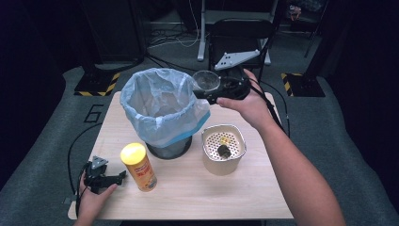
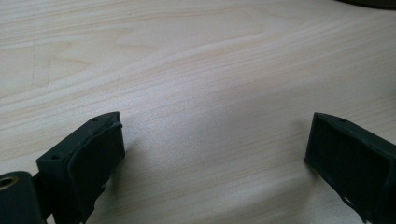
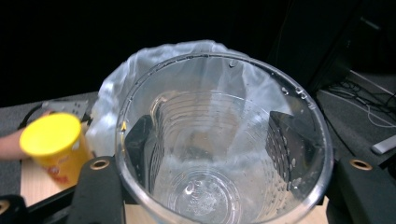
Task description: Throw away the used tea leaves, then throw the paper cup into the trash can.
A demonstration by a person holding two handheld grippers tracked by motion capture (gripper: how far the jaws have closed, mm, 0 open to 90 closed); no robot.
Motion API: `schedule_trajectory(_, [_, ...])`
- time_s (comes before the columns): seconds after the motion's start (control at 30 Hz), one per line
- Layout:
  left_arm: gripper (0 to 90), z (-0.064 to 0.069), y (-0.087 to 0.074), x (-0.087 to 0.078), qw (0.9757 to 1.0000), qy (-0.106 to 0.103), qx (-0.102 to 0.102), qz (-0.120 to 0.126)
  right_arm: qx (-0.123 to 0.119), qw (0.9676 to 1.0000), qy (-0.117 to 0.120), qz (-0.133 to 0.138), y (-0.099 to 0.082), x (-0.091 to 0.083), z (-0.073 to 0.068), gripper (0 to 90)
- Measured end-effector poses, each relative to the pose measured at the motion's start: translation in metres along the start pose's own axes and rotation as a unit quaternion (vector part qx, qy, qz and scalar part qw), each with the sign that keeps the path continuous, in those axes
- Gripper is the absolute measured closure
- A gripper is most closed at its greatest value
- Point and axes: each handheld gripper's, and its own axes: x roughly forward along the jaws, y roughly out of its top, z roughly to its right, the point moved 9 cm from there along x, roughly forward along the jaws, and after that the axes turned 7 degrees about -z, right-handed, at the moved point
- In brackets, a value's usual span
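1. Nearest, at the bench (image 1: pixel 188 197) edge: left hand-held gripper (image 1: pixel 109 178) resting low, jaws wide apart with nothing between, just beside the yellow can (image 1: pixel 138 165). Best left parked there, clear of the work.
2. Farther out: right hand-held gripper (image 1: pixel 212 92) clamped on a clear plastic cup (image 1: pixel 205 80), raised beside the rim of the lined bin (image 1: pixel 157 110). To tip well: carry the cup's mouth fully over the bag opening before rolling the wrist, keep the squeeze light so the thin wall does not buckle, and avoid snagging the liner.
3. Below and nearer than that hand-held gripper: strainer pot (image 1: pixel 224 147) with a dark scrap inside, plain from the high view.
4. From the right gripper view: droplets inside the clear plastic cup (image 3: pixel 219 140), pads (image 3: pixel 142 144) pressing both walls, bin liner beyond.
5. From the left gripper view: bare wood grain between the open pads (image 2: pixel 93 149).
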Motion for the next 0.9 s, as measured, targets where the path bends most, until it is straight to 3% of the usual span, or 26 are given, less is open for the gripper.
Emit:
schedule_trajectory(0.37, [4.3, -0.001, 0.001, 0.0, 1.0, 0.002, 0.002, 0.004, 0.003, 0.9998, 0.008, 0.019, 0.039, 0.021, -0.002, 36.7])
schedule_trajectory(0.43, [4.3, -0.001, -0.001, -0.001, 0.9999, -0.004, 0.006, -0.009, 0.001, 0.9998, 0.005, 0.019, 0.043, 0.029, -0.003, 36.5])
schedule_trajectory(0.7, [4.4, -0.001, -0.001, -0.002, 0.9999, -0.004, 0.007, -0.011, 0.024, 0.9996, 0.008, 0.015, 0.048, 0.063, -0.006, 35.1])
schedule_trajectory(0.9, [4.4, -0.001, 0.0, -0.001, 1.0, 0.0, 0.007, -0.003, 0.025, 0.9995, -0.006, 0.016, 0.048, 0.084, -0.003, 34.2])
